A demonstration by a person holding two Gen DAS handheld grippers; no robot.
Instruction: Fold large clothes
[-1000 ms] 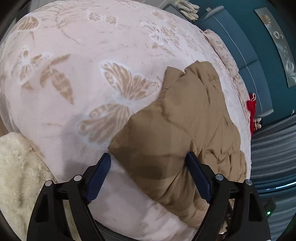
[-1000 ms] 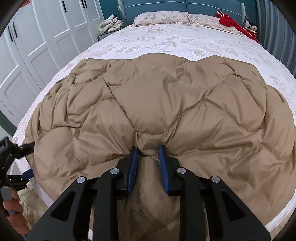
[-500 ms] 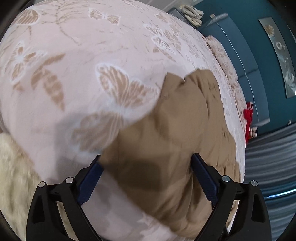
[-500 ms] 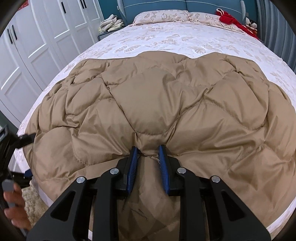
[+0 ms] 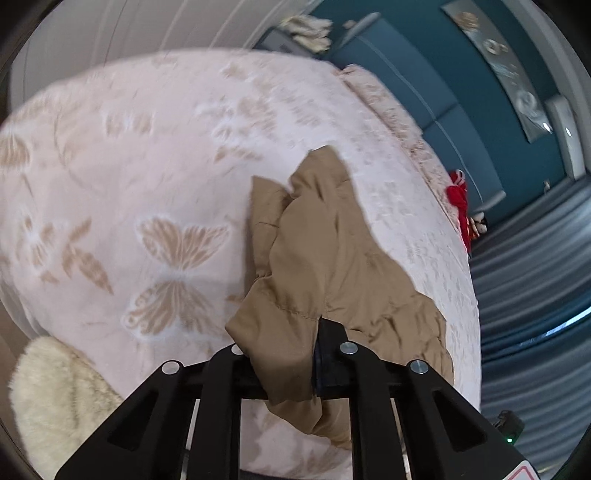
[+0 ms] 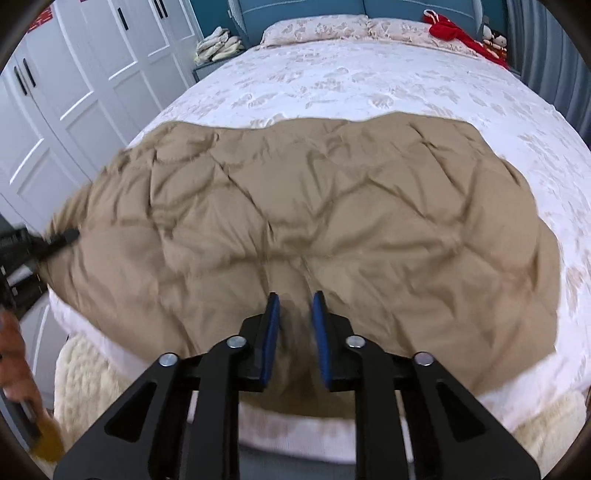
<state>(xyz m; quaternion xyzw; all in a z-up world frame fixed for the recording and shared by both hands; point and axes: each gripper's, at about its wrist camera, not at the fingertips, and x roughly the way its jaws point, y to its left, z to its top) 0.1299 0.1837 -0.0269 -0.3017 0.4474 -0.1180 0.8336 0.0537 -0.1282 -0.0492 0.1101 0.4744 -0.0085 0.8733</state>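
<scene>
In the left wrist view, one tan quilted garment (image 5: 332, 258) lies on the bed (image 5: 147, 184), reaching from the bed's near edge toward its middle. The left gripper (image 5: 295, 354) is clamped on the garment's near corner: tan fabric bunches between the two black fingers, wrapping over the left one, while the dark blue pad of the right one shows against the cloth. The pinched corner is lifted off the butterfly-print bedspread. A cream fluffy rug (image 5: 55, 398) lies below the bed's near left corner. Past the far edge of the bed stands a teal headboard (image 5: 443, 96), with one red item (image 5: 458, 199) beside the pillows. Grey curtains (image 5: 535, 295) hang along the bed's right side. This view is blurred, so finer detail is hard to tell.

In the right wrist view, the same garment (image 6: 314, 229) spreads wide across the near half of the bed (image 6: 369, 81), its lower hem draping over the near edge. The right gripper (image 6: 297, 328) has its two blue-padded fingers slightly apart, with a fold of the hem rising into the gap; I cannot tell whether the pads press on it. At the garment's left end, by the bed's left edge, the left gripper (image 6: 62, 236) pinches the fabric. Two pillows (image 6: 317, 27) lie along the far edge, by the red item (image 6: 454, 29) and a small plush toy (image 6: 495, 37). White wardrobe doors (image 6: 74, 92) line the left side.
</scene>
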